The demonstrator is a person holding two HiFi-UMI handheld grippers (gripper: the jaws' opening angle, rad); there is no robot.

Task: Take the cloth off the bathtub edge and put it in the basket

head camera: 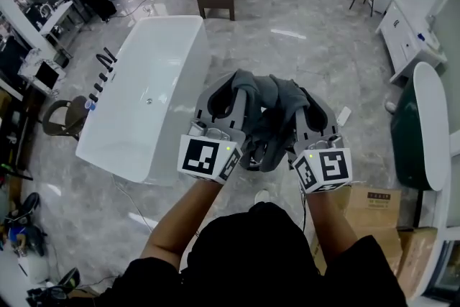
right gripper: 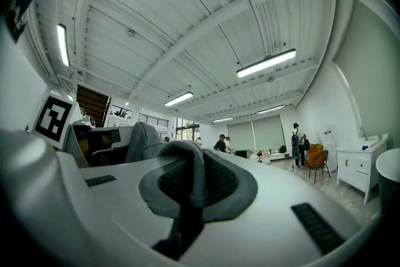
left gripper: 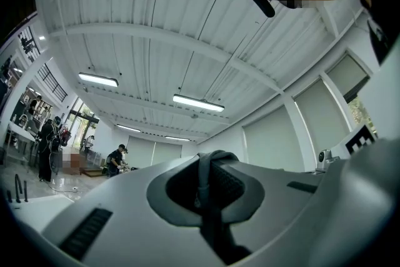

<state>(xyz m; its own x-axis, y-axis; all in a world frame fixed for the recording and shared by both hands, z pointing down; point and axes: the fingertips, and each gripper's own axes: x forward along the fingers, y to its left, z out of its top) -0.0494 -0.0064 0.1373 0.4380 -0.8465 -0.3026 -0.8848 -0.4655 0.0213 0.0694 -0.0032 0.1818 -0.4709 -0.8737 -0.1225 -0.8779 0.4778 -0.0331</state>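
Writing: the only clear marks are the black-and-white square markers (head camera: pixel 203 157) on each gripper's cube. The brown cardboard box (head camera: pixel 370 208), lower right of the head view, carries dark print that's too small for me to read.

Grey fabric cloth (head camera: pixel 269 118): dead centre of the head view, bunched and strung between my two claws. Its long axis runs left-right across the frame, claw to claw. The middle sags toward the bottom of the frame, between the two cubes. It's in the air over the grey marbled floor (head camera: pixel 287 47), off the white freestanding bathtub (head camera: pixel 154 83). The tub sits left of centre, not touching the cloth.

Left gripper (left gripper: pixel 211 162): jaws pressed together, pinching a thin fold of the cloth. A grey strand loops over the tips and runs down the seam between the pads.

Right gripper (right gripper: pixel 187 162): jaws together too, clamped on a thicker fold that drapes over the tips at the centre of its view. More cloth shows mid-left there, beside the other gripper's cube.

Both gripper views look up at the white ribbed ceiling (left gripper: pixel 187 40).
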